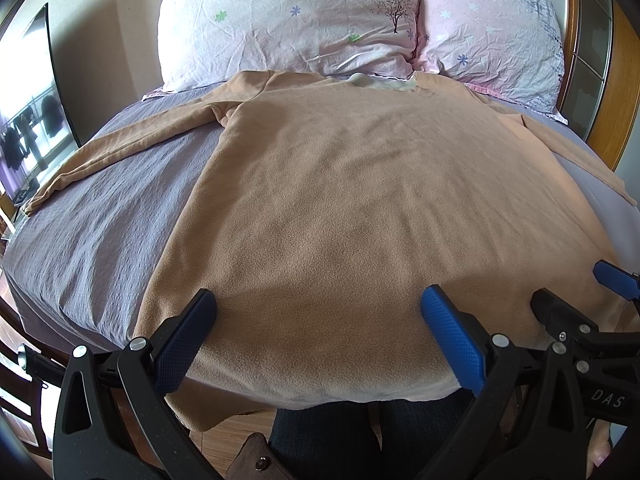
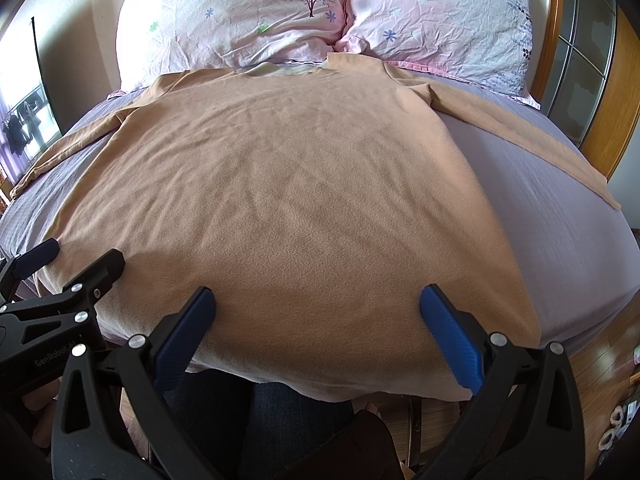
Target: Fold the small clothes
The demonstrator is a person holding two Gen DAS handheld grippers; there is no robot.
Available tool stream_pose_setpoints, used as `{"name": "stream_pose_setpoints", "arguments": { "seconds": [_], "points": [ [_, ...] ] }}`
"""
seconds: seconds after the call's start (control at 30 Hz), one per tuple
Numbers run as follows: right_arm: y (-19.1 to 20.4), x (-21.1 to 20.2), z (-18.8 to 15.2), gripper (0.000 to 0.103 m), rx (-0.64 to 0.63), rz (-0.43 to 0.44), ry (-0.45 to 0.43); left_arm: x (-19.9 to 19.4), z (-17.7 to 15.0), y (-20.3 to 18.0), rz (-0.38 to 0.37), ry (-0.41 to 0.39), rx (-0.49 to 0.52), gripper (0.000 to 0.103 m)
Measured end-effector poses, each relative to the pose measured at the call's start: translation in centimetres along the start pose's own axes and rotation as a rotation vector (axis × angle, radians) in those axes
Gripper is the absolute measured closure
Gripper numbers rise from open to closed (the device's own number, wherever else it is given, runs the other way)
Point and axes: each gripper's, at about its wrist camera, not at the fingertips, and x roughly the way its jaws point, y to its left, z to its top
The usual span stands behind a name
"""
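Tan fleece long-sleeve top (image 1: 320, 208) lies flat, face-down or face-up can't tell, on the lilac-sheeted bed (image 1: 100, 216). Hem at the near edge, partly hanging off over the person's legs; collar far end, touching the two floral pillows (image 1: 280, 20).

L to R: left sleeve (image 1: 120, 144) stretched out diagonally toward the bed's left edge. Left gripper (image 1: 318, 308) w/ jaws wide apart, nothing held, hovering over the hem. Right gripper (image 2: 318, 308) same, jaws spread, empty, just beside the left one. Right sleeve (image 2: 520, 132) angled out to the right edge.

Long axis runs hem→collar, straight away from the grippers.

Handling, prob: soft, light, limp, fuzzy so not slippery. Best hold looks like hem corners or sleeve cuffs; pinch both layers.
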Motion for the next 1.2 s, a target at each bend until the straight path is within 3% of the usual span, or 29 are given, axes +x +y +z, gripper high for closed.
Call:
{"name": "stream_pose_setpoints", "arguments": {
  "seconds": [0.37, 0.8, 1.0, 1.1, 1.2],
  "points": [
    [0.0, -0.1, 0.0, 0.002, -0.001, 0.000, 0.006, 0.0, 0.0, 0.0, 0.001, 0.000, -0.001, 0.001],
    [-0.2, -0.2, -0.4, 0.002, -0.004, 0.012, -0.069, -0.4, -0.2, 0.0, 0.004, -0.023, 0.002, 0.001],
    [-0.4, -0.2, -0.1, 0.002, -0.026, 0.029, -0.057, -0.4, -0.1, 0.3, -0.012, -0.012, 0.015, 0.001],
    [-3.3, -0.6, 1.1, 0.002, 0.086, 0.098, -0.064, -0.5, 0.0, 0.4, -0.026, -0.013, 0.035, 0.001],
    [-11.4, -1.7, 3.8, 0.002, 0.363, 0.142, -0.145, -0.8, 0.4, 0.7, -0.065, -0.029, 0.055, 0.001]
  ]
}}
